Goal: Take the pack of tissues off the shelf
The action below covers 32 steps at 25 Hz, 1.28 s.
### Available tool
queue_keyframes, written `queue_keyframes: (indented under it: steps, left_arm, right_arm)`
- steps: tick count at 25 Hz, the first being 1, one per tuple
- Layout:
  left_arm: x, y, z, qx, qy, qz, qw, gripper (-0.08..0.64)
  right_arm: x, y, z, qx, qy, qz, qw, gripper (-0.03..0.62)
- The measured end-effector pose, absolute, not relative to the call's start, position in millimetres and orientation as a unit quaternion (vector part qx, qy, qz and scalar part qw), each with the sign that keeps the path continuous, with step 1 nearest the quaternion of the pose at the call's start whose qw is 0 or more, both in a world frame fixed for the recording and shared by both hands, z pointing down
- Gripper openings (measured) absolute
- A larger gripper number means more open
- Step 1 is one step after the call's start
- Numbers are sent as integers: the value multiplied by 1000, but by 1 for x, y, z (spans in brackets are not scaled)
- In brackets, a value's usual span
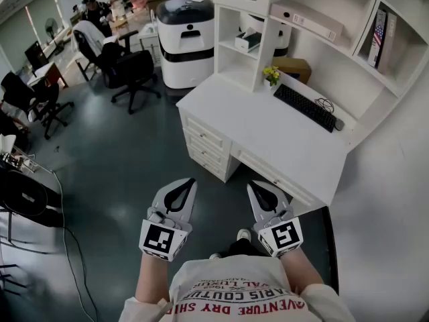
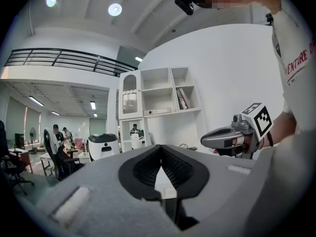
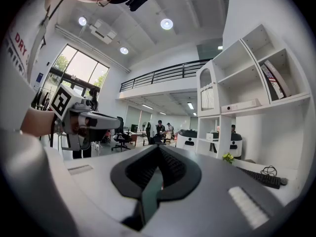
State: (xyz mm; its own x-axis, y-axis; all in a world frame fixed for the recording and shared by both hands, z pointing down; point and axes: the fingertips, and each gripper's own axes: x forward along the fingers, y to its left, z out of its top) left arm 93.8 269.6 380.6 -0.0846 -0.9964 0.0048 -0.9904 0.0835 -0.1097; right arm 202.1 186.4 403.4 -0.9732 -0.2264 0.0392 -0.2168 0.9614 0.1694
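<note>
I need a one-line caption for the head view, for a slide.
Person facing a white desk, left gripper and right gripper both shut, empty, held level.

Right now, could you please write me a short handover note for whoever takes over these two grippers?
Left gripper: jaws shut, empty, held level short of the desk.
Right gripper: the same.
Pack of tissues: seemingly the small pack on the low shelf near the yellow flowers, untouched.
Done: nothing yet.
Left: step closer, open one gripper's jaws, grip the pack, lift it off the shelf.
</note>
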Motion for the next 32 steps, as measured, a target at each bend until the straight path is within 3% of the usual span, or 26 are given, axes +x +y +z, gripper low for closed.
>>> queue_keyframes:
  steps: [14, 15, 17, 18, 22, 32]
  left_arm:
    - [94, 285, 375, -680, 732, -18, 37, 6]
    - [94, 288, 369, -678, 734, -3, 44, 49]
    - [89, 294, 363, -670, 741, 21, 48, 314]
    - [82, 297, 363, -661, 749, 27, 47, 383]
    - [51, 305, 367, -616, 785, 48, 31, 443]
    - [-3, 267, 384, -589, 808, 34, 18, 445]
  right_arm:
    - [198, 193, 402, 116, -992, -49, 14, 2]
    - [198, 194, 402, 114, -993, -42, 11, 2]
    - [195, 197, 404, 113, -993, -42, 13, 2]
    - [193, 197, 406, 112, -993, -45, 16, 2]
    - [180, 196, 411, 103, -993, -46, 23, 2]
    - [123, 142, 432, 79, -996, -35, 33, 2]
